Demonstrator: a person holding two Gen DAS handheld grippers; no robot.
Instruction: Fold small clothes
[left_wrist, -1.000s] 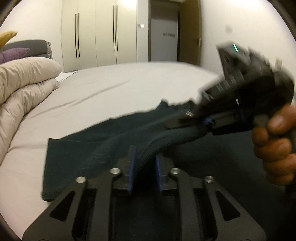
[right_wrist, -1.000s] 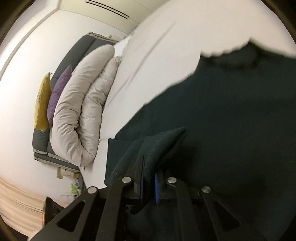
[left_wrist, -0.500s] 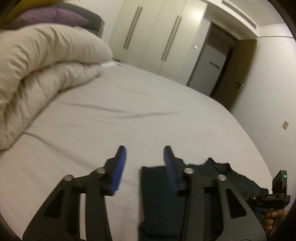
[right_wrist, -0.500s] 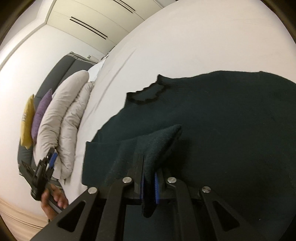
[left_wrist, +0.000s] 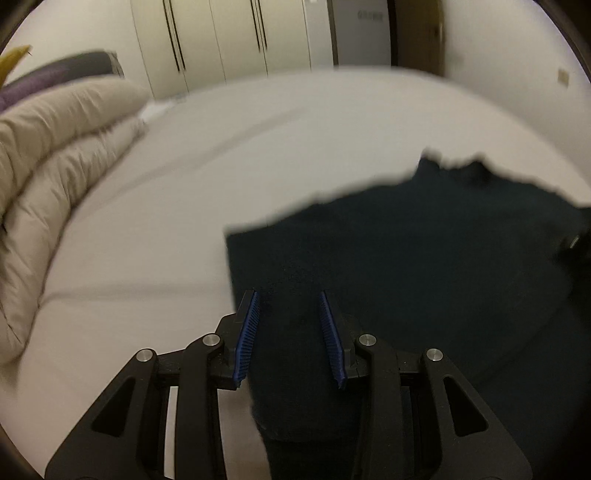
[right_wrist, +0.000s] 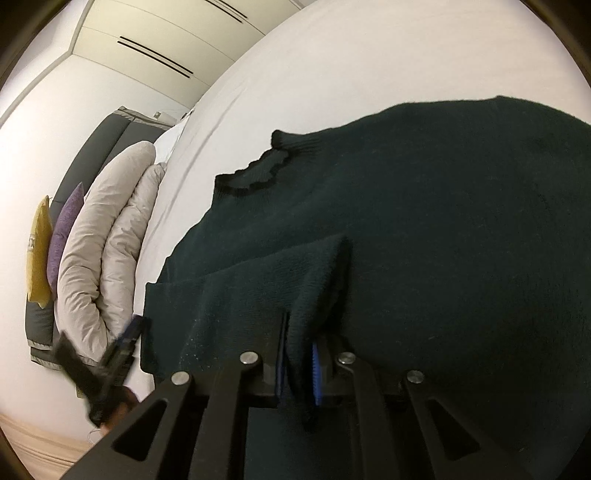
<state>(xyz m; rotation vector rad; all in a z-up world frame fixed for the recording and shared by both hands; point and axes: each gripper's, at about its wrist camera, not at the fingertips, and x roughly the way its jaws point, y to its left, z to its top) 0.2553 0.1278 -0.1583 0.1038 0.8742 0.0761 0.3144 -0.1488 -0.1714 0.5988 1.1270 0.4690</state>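
A dark green knit sweater lies spread on the white bed; in the right wrist view its ribbed neckline points toward the pillows. My left gripper is open, its blue pads on either side of a folded strip of the sweater at its left edge, not pinching it. It shows blurred in the right wrist view. My right gripper is shut on a raised fold of the sweater's sleeve, lifted over the sweater body.
A rolled beige duvet lies along the bed's left side, with purple and yellow cushions against a grey headboard. Wardrobe doors and a doorway stand beyond the bed. White sheet stretches behind the sweater.
My left gripper let go of the sleeve, swung up and left, then came back down open over the sweater's left edge. My right gripper keeps its hold on the fold.
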